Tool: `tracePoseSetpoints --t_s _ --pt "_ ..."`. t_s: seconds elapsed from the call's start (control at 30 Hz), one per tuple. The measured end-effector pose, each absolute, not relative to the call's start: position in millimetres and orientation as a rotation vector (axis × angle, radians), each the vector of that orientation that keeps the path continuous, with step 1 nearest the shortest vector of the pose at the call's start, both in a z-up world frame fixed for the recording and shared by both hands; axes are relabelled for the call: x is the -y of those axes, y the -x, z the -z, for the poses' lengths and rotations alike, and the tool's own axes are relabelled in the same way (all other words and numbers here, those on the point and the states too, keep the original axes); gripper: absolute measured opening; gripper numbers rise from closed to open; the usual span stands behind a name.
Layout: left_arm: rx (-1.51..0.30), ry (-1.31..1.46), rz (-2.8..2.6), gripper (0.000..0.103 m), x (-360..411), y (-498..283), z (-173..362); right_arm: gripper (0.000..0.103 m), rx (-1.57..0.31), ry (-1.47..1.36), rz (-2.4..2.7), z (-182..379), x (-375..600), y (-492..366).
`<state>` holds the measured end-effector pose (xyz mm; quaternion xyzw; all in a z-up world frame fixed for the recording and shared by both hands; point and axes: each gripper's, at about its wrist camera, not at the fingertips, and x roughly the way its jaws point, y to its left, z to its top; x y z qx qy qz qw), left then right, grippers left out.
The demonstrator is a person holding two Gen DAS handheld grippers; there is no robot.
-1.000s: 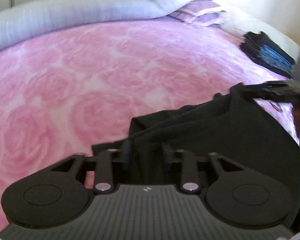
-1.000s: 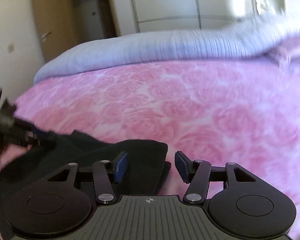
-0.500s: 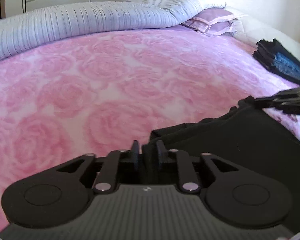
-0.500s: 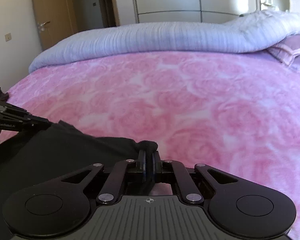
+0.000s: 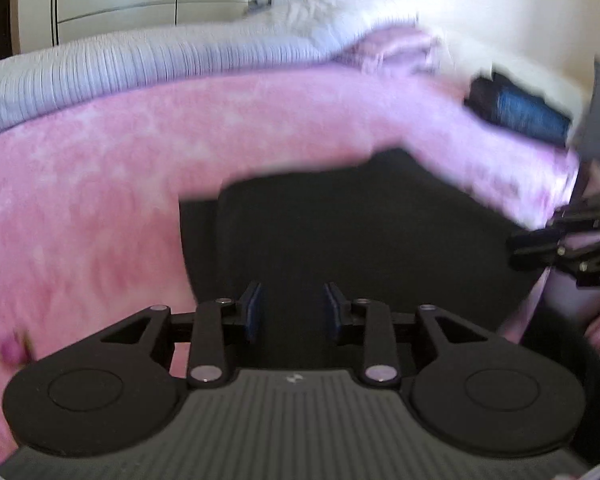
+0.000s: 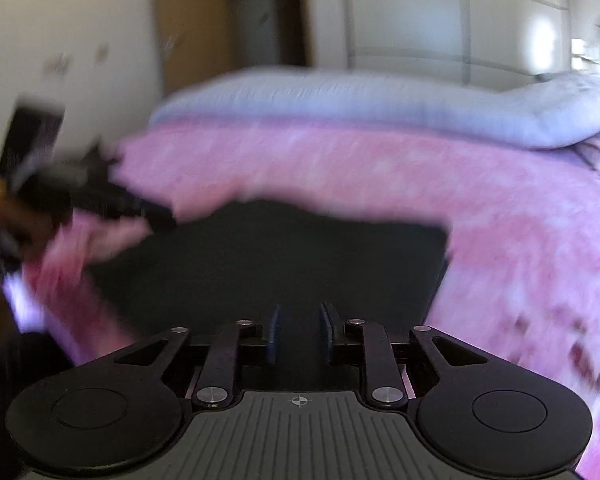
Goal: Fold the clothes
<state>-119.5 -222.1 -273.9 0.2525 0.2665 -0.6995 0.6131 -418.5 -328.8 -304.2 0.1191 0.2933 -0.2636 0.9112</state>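
Black garment [image 5: 340,232] lay flat on the pink rose bedspread [image 5: 100,184], near edge, left gripper [image 5: 293,310] spread with nothing pinched, right gripper [image 6: 300,334] opening with bare pads, both just over the cloth's near side, folded dark stack [image 5: 516,114] far right.

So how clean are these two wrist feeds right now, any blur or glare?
Left wrist view: bedspread and folded stack smeared by motion blur, wardrobe glare top centre; only the left tongs are sharp. Right wrist view: same smear, the black garment has soft edges, bright patch at upper right; right tongs crisp, jaws opening.
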Motion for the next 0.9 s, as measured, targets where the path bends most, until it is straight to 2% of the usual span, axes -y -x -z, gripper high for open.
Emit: tracePoseSetpoints --t_s 0.1,0.2,0.3,0.4,0.53,0.6,0.8,0.9 --pt "-0.518 -0.603 1.626 0.029 213.1 125.8 295.0 0.021 -0.606 -0.26 0.553 327.6 320.9 433.2" --pt "-0.549 -0.637 1.587 0.029 220.4 130.1 284.1 0.021 -0.588 -0.226 0.605 314.3 305.0 438.0" --pt "-0.494 -0.655 1.555 0.025 210.4 140.4 268.4 0.021 -0.571 -0.196 0.651 301.8 289.4 442.5" --pt "-0.485 -0.628 1.553 0.025 184.8 150.9 258.9 0.021 -0.606 -0.197 0.635 312.3 283.3 440.8" --pt "-0.516 -0.687 1.51 0.029 170.1 155.0 283.5 0.021 -0.662 -0.244 0.678 332.4 291.1 439.2" --pt "-0.534 -0.628 1.509 0.029 164.2 149.2 287.4 0.021 -0.667 -0.272 0.693 336.2 294.1 438.1" --pt "-0.559 -0.577 1.469 0.03 157.4 146.7 285.6 0.022 -0.602 -0.282 0.675 318.0 286.4 440.4" --pt "-0.574 -0.569 1.468 0.03 157.2 142.4 284.0 0.023 -0.663 -0.306 0.669 326.6 288.8 437.3"
